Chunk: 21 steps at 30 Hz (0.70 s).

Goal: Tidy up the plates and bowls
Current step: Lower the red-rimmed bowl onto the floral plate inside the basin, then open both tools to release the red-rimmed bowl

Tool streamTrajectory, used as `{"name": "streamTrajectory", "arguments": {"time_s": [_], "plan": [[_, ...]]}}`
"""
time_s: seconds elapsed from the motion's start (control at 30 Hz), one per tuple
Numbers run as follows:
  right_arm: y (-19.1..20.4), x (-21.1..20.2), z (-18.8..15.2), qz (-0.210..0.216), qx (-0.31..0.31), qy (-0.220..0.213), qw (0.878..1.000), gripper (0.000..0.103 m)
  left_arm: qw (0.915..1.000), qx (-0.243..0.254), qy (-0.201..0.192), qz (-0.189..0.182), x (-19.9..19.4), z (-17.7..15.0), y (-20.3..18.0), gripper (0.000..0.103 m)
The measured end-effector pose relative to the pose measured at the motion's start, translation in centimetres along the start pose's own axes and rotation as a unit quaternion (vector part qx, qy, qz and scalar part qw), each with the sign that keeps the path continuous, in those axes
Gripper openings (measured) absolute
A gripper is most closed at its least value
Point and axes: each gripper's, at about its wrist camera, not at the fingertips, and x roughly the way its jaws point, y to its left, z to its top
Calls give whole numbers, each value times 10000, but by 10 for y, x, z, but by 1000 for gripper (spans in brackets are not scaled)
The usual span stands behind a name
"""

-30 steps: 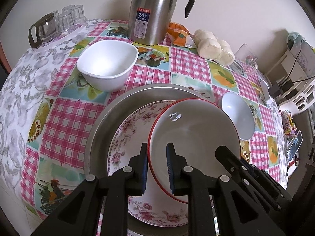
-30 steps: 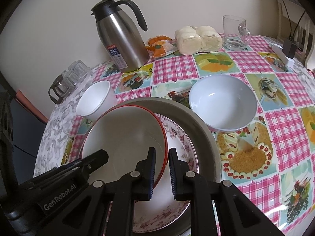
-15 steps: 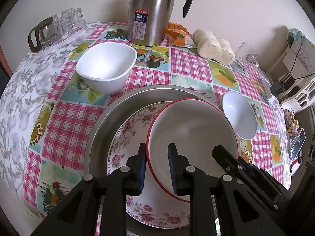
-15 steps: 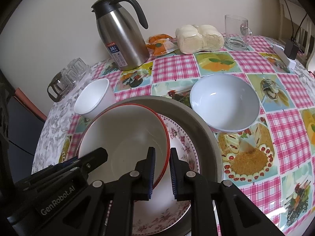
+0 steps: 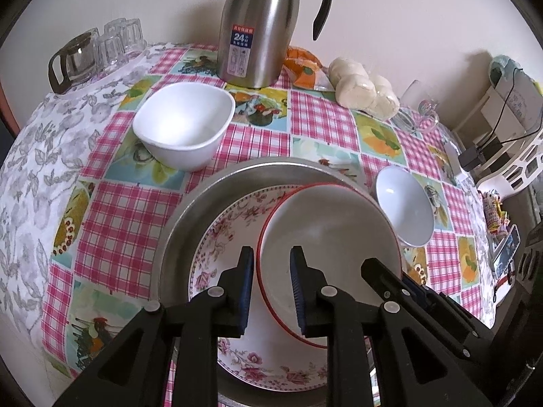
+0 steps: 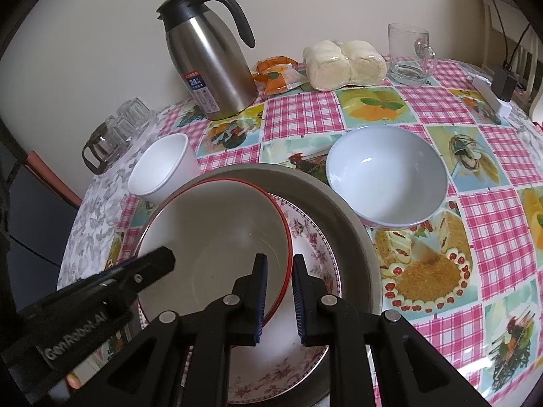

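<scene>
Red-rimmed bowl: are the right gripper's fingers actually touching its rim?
Cannot tell. In the right wrist view the right gripper straddles the red-rimmed bowl at its rim, one finger inside and one outside, but neither contact nor a gap shows plainly.
</scene>
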Motion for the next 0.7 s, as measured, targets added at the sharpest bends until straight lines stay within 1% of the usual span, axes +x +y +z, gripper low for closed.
{"name": "streamTrajectory", "arguments": {"time_s": [0.03,0.17,0.23,0.27,0.3,0.33,0.37,0.4,0.43,0.47,0.57,0.7], "plan": [[0,-1,1,-34,-11,-15,10000,18,10000,-5,-22,-5,-1,0,0,23],[-2,-7,2,-138,-40,-110,9998,35,10000,-27,-73,14,-4,2,2,23],[-3,-10,4,-202,-55,-152,9997,40,9999,-50,-90,42,-5,2,3,23],[-3,-11,4,-221,-55,-166,9996,47,9999,-55,-100,65,-6,2,3,23],[-4,-12,4,-237,-49,-185,9995,51,9999,-61,-116,98,-7,2,3,23],[-4,-13,5,-244,-53,-196,9995,56,9998,-65,-127,117,-7,3,4,25],[-3,-14,5,-252,-74,-203,9994,59,9998,-70,-142,143,-8,3,4,28],[-3,-14,5,-268,-108,-210,9994,60,9997,-78,-158,168,-10,3,4,34],[-3,-15,5,-280,-119,-218,9993,65,9996,-88,-180,195,-11,3,5,39],[-3,-15,6,-306,-130,-231,9992,69,9995,-103,-201,216,-12,4,6,41],[-3,-15,5,-340,-137,-235,9991,75,9992,-173,-220,276,-13,5,9,48],[-6,-14,5,-383,-104,-216,9990,78,9984,-331,-186,426,-12,5,18,53]]}}
